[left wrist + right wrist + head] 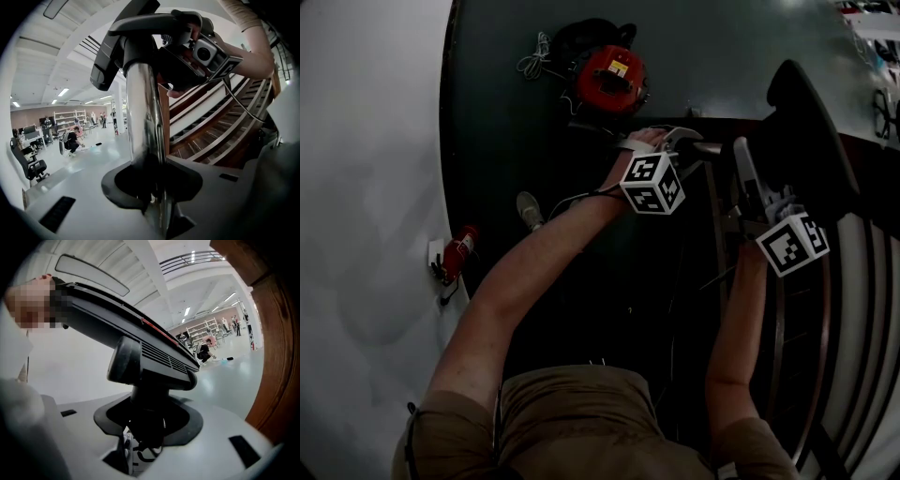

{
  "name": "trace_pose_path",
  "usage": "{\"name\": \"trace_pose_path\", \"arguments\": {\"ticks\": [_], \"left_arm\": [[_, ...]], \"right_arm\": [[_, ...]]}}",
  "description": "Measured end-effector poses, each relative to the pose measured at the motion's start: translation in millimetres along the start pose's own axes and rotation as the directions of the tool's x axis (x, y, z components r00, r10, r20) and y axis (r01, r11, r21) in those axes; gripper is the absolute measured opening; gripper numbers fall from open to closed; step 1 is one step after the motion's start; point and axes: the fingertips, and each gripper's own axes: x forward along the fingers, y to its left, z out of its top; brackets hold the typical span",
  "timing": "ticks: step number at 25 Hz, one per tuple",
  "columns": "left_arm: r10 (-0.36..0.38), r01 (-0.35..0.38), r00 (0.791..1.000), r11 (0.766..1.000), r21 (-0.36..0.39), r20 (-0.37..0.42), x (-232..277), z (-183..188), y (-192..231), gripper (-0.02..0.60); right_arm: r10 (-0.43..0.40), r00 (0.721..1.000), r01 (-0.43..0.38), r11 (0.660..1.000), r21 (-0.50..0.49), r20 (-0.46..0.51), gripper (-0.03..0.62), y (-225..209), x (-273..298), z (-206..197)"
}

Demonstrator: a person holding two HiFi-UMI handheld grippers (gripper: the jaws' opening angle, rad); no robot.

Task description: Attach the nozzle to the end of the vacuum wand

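Step in hand, as I read it: mating the two parts in mid-air, w/ nothing under them but the dark floor [497, 112] and the wooden stair rails [783, 356]. The red vacuum canister [612, 80] lies on that floor near its top edge in the head view, well apart from both tools. The black floor nozzle [806, 120] hangs at the upper right of the head view, above the rails. My right gripper [145, 430] is clamped on its neck, jaws part-closed round it. The chrome wand [144, 117] runs up out of my left gripper [157, 197], jaws nearly together and pinching the tube, and its top end reaches the nozzle's underside in the left gripper view. Next move, my guess: bring the neck socket in line w/ the tube's axis, then push the two together along that axis till it seats. Both grips must resist twist, since the tube looks smooth and could slide in the jaws. Hard to make out: the head view is v. dark, so the joint btw nozzle and wand is lost there. In the left gripper view the nozzle body covers the tube's end, so I can't tell if it's inside the socket or only touching. The right gripper view shows the neck and underside but no wand at all. The wand's lower run is cut off below the left jaws.
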Motion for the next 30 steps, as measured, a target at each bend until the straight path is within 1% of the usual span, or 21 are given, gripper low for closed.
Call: {"name": "trace_pose_path", "arguments": {"ticks": [2,4,5,6,8,11,12,13,14,15,18,19,21,23,26,28,30], "left_arm": [[-0.003,0.003,1.000,1.000,0.006,-0.011,5.1,0.0,-0.5,0.115],[0.008,-0.008,1.000,1.000,0.000,-0.015,7.5,1.5,-0.2,0.115],[0.013,-0.013,1.000,1.000,-0.004,-0.013,7.8,2.1,-0.2,0.115],[0.015,-0.015,1.000,1.000,-0.004,-0.009,7.9,2.6,-0.4,0.114],[0.011,-0.011,1.000,1.000,0.006,0.001,8.3,3.4,-0.6,0.115],[0.008,-0.008,1.000,1.000,0.020,0.012,6.7,3.9,-0.3,0.115],[0.011,-0.011,1.000,1.000,0.018,0.013,5.5,3.6,-0.3,0.115],[0.015,-0.015,1.000,1.000,0.014,0.011,4.5,3.1,0.0,0.115],[0.019,-0.019,1.000,1.000,0.009,0.009,4.1,2.8,0.6,0.115],[0.022,-0.022,1.000,1.000,0.007,0.009,4.5,3.0,1.5,0.115],[0.015,-0.016,1.000,1.000,0.017,0.022,6.6,5.7,0.1,0.117],[0.013,-0.013,1.000,1.000,0.020,0.027,6.1,6.0,-1.5,0.115],[0.013,-0.014,0.999,1.000,0.025,0.032,3.9,5.7,-4.0,0.115],[0.015,-0.016,0.999,0.999,0.031,0.029,2.2,5.5,-5.1,0.115],[0.019,-0.019,1.000,0.999,0.041,0.019,2.0,6.5,-5.9,0.115],[0.025,-0.026,1.000,0.999,0.043,0.014,2.3,6.8,-3.8,0.117],[0.035,-0.035,0.999,0.999,0.035,0.010,1.6,5.9,-0.8,0.117]], "right_arm": [[-0.060,0.998,0.060,0.995,-0.081,-0.001,0.183,-3.3,0.9,-1.1],[-0.108,0.991,0.121,0.974,-0.190,0.077,0.183,1.2,-3.0,-0.1],[-0.112,0.986,0.138,0.966,-0.218,0.127,0.183,4.4,-6.1,0.5],[-0.109,0.980,0.145,0.965,-0.218,0.170,0.183,6.2,-9.2,1.1],[-0.098,0.974,0.133,0.977,-0.167,0.205,0.183,4.7,-12.4,2.9],[-0.069,0.983,0.075,0.997,-0.033,0.168,0.183,-3.3,-11.0,5.1],[-0.059,0.985,0.060,0.998,0.004,0.162,0.183,-6.3,-11.4,5.3],[-0.050,0.985,0.048,0.999,0.016,0.167,0.183,-8.1,-12.3,5.3],[-0.038,0.983,0.039,0.999,-0.002,0.178,0.183,-7.7,-13.4,5.3],[-0.022,0.981,0.032,0.998,-0.049,0.191,0.183,-4.8,-14.4,5.4],[0.029,0.979,0.016,0.976,-0.218,0.202,0.183,9.6,-17.0,3.3],[0.039,0.980,0.011,0.969,-0.248,0.197,0.183,13.5,-17.7,1.4],[0.048,0.982,0.004,0.963,-0.270,0.184,0.183,18.5,-18.0,-1.6],[0.040,0.985,0.003,0.969,-0.246,0.169,0.183,18.5,-17.5,-2.4],[0.009,0.991,0.011,0.988,-0.153,0.133,0.183,12.2,-14.6,0.7],[0.011,0.995,-0.003,0.996,-0.088,0.096,0.183,6.8,-10.6,3.0],[0.027,0.997,-0.023,0.998,-0.058,0.073,0.183,3.7,-7.1,3.7]]}}
